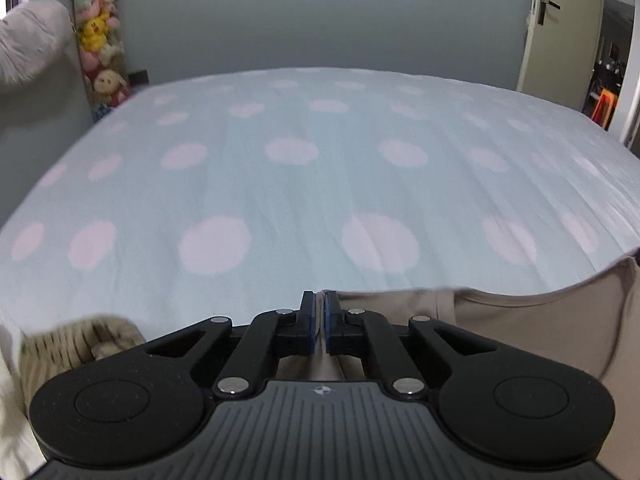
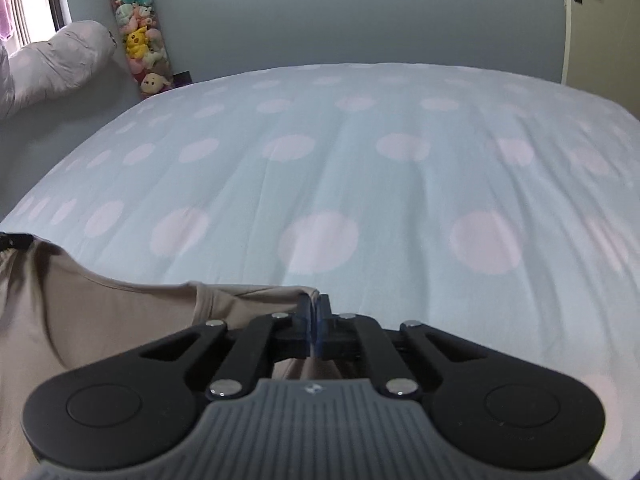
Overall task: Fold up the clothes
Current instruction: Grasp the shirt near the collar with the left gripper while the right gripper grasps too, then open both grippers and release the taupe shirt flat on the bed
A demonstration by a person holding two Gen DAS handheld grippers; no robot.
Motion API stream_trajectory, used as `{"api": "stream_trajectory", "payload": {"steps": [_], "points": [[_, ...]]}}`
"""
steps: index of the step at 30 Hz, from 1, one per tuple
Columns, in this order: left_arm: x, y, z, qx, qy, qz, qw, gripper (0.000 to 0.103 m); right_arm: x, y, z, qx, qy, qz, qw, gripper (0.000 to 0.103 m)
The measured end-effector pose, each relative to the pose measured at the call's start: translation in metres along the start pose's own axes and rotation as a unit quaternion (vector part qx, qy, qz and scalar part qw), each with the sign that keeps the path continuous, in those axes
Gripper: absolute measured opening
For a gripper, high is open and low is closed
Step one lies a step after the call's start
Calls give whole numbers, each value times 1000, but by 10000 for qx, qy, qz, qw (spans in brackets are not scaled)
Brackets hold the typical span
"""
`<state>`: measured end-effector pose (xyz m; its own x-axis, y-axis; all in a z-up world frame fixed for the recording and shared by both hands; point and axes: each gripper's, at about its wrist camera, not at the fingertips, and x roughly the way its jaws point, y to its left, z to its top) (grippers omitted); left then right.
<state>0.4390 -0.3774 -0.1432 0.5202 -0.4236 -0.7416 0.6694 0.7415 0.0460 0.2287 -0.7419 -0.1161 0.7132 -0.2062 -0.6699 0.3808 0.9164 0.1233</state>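
A beige garment hangs stretched between both grippers above the bed. In the left wrist view my left gripper is shut on the garment's top edge, and the cloth runs off to the right. In the right wrist view my right gripper is shut on the other end of that edge, with the beige garment spreading away to the left. A curved neckline seam shows along the upper edge in both views. The lower part of the garment is hidden under the grippers.
A bed with a light blue sheet with pink dots fills the view ahead. A striped knitted item lies at lower left. A tall tube of plush toys and a pale puffy jacket stand at the far left; a door at the right.
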Motion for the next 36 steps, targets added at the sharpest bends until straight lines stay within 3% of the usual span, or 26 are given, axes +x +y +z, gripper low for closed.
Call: {"api": "stream_trajectory", "payload": {"steps": [8,11,13,15,16,18,26,30,36], "points": [[32,-6,3,215,342,240,9989,3,34,-2,-8,14,355,-116,9993,3],[32,-8,-2,318,293,252,9987,3,37,-6,-11,152,380,-16,9992,7],[27,-8,-1,346,294,250,9987,12,36,-8,-10,240,412,75,9988,18],[19,-7,0,288,272,243,9989,32,30,-9,-8,268,406,66,9988,32],[12,-7,0,244,209,242,9992,35,25,-9,-7,286,363,46,9989,34],[-6,-8,-1,108,100,256,9996,44,10,-12,-6,353,282,44,9990,36],[-88,-13,-29,-559,245,-114,9981,50,-87,-37,-32,489,136,-184,9985,41],[-130,-29,-59,-489,264,30,9985,54,-152,-65,-65,747,138,-454,9961,41],[-163,-70,-112,-131,726,184,9971,54,-233,-102,-121,1121,264,-947,9888,40]]}}
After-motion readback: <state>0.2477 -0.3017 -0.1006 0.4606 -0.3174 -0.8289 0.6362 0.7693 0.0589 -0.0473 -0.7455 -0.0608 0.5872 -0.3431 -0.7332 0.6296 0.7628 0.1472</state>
